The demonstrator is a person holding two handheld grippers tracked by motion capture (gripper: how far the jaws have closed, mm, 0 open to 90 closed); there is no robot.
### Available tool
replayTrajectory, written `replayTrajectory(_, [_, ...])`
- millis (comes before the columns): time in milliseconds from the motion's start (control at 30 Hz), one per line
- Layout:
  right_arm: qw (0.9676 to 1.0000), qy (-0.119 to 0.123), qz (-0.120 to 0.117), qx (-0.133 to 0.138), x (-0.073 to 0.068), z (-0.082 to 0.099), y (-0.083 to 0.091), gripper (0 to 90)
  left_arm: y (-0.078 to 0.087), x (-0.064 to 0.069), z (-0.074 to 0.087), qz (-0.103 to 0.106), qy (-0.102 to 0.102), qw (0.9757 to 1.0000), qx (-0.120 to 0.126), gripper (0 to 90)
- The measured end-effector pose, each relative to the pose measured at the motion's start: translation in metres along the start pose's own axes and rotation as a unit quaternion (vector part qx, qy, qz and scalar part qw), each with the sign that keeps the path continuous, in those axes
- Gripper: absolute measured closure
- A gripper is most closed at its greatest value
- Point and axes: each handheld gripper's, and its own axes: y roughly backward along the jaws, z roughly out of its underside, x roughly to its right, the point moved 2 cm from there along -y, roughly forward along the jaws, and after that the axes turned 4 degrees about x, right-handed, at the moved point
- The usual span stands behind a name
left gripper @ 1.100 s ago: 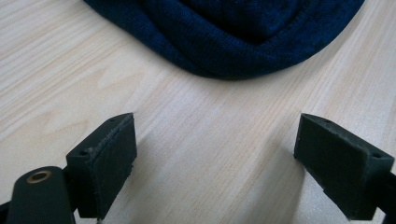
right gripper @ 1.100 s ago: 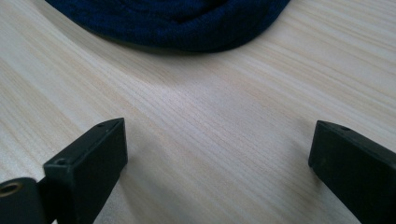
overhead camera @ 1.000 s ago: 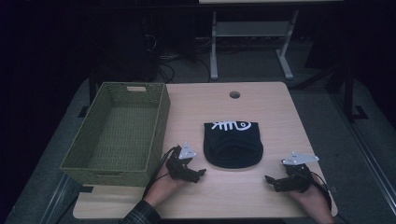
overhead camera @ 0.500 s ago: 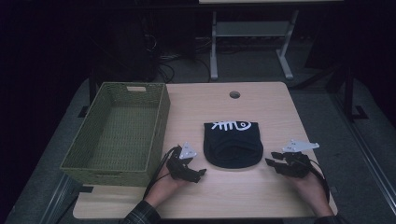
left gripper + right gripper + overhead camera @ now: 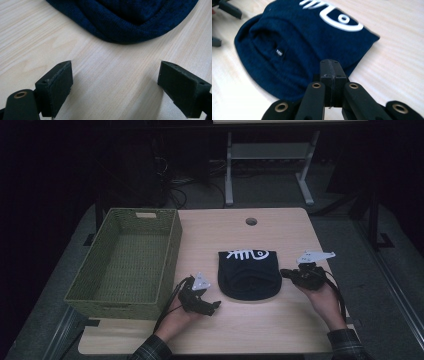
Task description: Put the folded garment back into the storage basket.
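A pale wood-grain counter (image 5: 280, 330) fills the frame's middle. At its left sits a rectangular woven basket (image 5: 127, 260), olive and empty. At centre lies a soft, dark-blue knit beanie (image 5: 249, 274) with a white printed fish skeleton. The left claw (image 5: 113, 90) gapes wide below it, holding nothing. The right claw (image 5: 331, 75) is pressed closed, empty, at the beanie's right edge. The stretchy knit could likely bunch or slip if pinched thinly.
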Motion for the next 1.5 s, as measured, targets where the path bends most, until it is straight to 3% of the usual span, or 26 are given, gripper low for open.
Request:
replayTrajectory(767, [0.9997, -0.016, -0.018, -0.003, 0.021, -0.048, -0.038, 89.8, -0.001, 0.001, 0.000, -0.001, 0.004, 1.0000, 0.004, 11.9])
replayTrajectory(1133, [0.9996, -0.028, -0.005, 0.007, 0.039, -0.062, -0.062, 90.0, 0.000, 0.000, 0.000, 0.000, 0.003, 1.0000, 0.002, 11.9])
replayTrajectory(1233, [0.9993, -0.037, -0.001, -0.007, 0.045, -0.065, -0.072, 89.9, 0.000, 0.000, 0.000, -0.001, 0.001, 1.0000, 0.000, 11.9])
replayTrajectory(1367, [0.9991, -0.042, 0.007, 0.000, 0.050, -0.066, -0.079, 90.0, 0.000, 0.001, 0.000, 0.000, 0.003, 1.0000, 0.002, 11.9])
replayTrajectory(1500, [0.9984, -0.053, 0.011, -0.019, 0.060, -0.063, -0.092, 90.0, 0.000, 0.000, 0.000, 0.000, 0.003, 1.0000, 0.002, 11.9])
